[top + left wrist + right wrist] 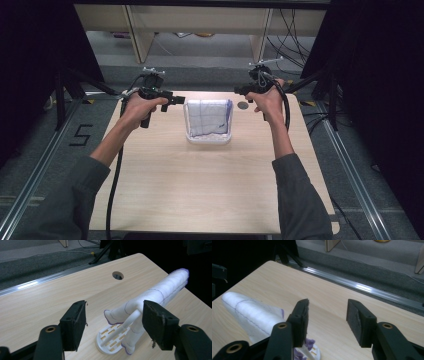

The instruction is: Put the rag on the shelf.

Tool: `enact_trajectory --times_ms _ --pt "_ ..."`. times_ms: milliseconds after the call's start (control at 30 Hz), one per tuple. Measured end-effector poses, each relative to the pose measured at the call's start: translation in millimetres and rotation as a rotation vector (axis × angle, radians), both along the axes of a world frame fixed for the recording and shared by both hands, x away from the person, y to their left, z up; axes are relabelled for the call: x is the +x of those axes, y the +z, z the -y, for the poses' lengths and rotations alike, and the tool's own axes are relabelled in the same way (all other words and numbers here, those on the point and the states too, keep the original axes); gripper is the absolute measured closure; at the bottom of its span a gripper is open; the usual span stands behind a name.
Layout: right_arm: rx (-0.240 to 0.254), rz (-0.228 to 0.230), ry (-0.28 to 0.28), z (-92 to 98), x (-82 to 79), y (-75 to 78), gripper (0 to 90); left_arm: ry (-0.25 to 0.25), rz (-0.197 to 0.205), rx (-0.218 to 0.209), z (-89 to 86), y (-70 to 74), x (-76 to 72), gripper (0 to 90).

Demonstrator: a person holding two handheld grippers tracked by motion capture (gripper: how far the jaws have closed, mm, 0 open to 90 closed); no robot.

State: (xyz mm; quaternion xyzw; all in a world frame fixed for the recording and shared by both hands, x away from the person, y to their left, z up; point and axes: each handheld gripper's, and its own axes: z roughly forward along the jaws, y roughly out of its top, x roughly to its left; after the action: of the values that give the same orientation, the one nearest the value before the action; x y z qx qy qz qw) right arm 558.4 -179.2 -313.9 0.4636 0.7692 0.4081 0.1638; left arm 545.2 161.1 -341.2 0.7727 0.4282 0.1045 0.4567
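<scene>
While my two hands hang level at either end of the rack, the white cloth with thin purple grid lines and purple edging [208,117] lies draped over the rail of the white slotted plastic stand [208,138], which sits at the far middle of the pale wooden worktop [200,190]. My left gripper [181,100] points inward at the cloth's left end, its jaws apart with nothing pressed between them. I judge the cloth hangs folded over the rail so it can dry or be stored flat, and I flank it from both sides because each end needs its own hold. My right gripper [238,90] faces the opposite end, jaws likewise apart and empty.

The high view gives the cloth's square face and the symmetry of my hands. The left gripper view adds what that hides: the slotted base [112,338], the slanted white rail [125,325], and the round hole in the worktop [117,275] beyond. The right gripper view shows the cloth [249,312] as a rounded ridge left of my jaws, off their line.
</scene>
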Motion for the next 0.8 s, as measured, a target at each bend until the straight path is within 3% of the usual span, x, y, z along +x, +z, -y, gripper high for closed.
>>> enact_trajectory --times_ms 33,100,367,600,800 --pt "0.004 0.018 0.009 -0.1 -0.3 -0.7 51.6 -0.003 0.0 -0.009 -1.1 -0.1 -1.3 34.7" --pt "0.009 -0.004 -0.001 -1.1 -4.5 0.3 47.8 0.006 0.0 -0.029 -2.9 -0.8 -3.8 34.4" --pt "0.006 0.023 -0.013 -0.4 -18.0 1.2 36.0 -0.006 0.003 -0.03 -8.0 -5.9 -16.9 33.0" --pt "0.011 0.039 0.008 1.0 -31.9 -4.0 33.8 -0.037 0.016 -0.021 -12.1 -11.4 -32.3 32.0" --pt "0.014 0.037 0.0 6.6 -44.8 -5.7 33.7 -0.052 0.033 -0.041 -11.7 -14.5 -49.9 32.1"
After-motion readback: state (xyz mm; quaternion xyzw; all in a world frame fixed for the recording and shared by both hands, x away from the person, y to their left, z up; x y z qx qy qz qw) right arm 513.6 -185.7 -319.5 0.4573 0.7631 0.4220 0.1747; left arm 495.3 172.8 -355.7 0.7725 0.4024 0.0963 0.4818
